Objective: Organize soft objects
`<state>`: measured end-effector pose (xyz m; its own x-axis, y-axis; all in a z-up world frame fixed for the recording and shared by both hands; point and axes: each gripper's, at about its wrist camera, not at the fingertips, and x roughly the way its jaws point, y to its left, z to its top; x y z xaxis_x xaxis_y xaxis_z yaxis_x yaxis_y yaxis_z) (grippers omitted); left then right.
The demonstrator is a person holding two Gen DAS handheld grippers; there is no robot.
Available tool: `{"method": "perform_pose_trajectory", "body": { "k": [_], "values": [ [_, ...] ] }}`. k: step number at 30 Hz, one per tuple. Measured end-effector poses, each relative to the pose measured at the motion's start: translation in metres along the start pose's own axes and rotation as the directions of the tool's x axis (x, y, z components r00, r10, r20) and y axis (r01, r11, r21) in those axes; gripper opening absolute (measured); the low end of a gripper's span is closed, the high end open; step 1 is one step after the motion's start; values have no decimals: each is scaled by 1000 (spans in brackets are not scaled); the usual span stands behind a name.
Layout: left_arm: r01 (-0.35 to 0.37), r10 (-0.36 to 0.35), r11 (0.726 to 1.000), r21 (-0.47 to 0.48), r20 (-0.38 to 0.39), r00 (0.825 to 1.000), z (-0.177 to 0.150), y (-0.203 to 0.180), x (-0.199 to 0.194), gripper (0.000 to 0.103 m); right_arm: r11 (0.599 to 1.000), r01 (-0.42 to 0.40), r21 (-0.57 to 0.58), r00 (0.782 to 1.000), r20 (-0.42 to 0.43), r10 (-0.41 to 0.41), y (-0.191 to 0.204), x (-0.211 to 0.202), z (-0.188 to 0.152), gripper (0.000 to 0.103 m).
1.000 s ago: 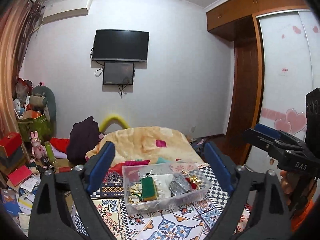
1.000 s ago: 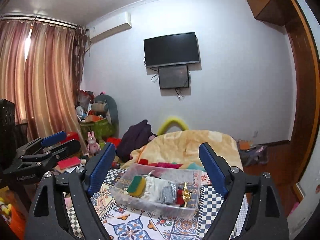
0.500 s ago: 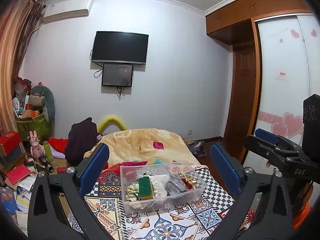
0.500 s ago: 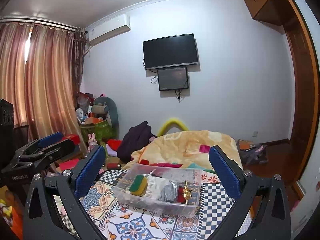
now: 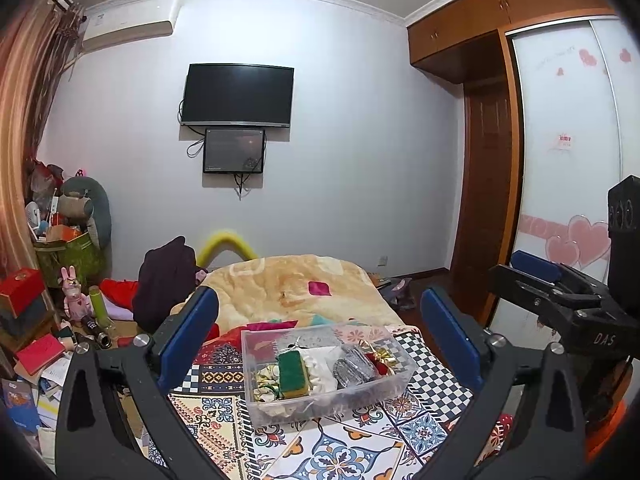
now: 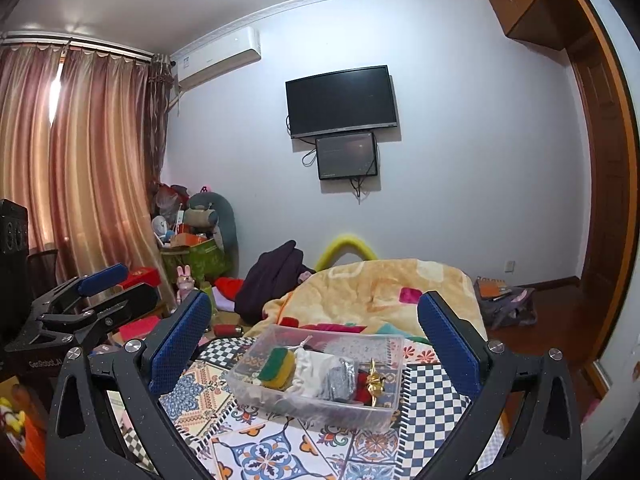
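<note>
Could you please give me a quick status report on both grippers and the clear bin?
Left gripper open, empty. Right gripper open, empty. Clear bin on patterned cloth, holding green sponge and soft items, untouched. Nothing between grippers and bin.

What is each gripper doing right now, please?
Left gripper: open, holding nothing.
Right gripper: open, holding nothing.

- The left gripper has spread its jaws wider than a second ago, the blue pads now well apart.
- The right gripper has widened likewise.
- Both have drawn back and up, so the clear plastic bin sits smaller and lower between the fingers.
</note>
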<state>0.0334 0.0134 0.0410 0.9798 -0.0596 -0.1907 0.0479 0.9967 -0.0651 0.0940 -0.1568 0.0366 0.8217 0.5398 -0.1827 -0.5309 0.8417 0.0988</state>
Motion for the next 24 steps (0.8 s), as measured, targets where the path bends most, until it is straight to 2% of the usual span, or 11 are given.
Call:
{"method": "perform_pose_trajectory", "body": {
  "k": [24],
  "values": [
    [11,-11,1000,-3,-12,1000,-2,3,3,103,1000,12,-11,1000,0,-12,-2,-2,-3,103]
  ]
}}
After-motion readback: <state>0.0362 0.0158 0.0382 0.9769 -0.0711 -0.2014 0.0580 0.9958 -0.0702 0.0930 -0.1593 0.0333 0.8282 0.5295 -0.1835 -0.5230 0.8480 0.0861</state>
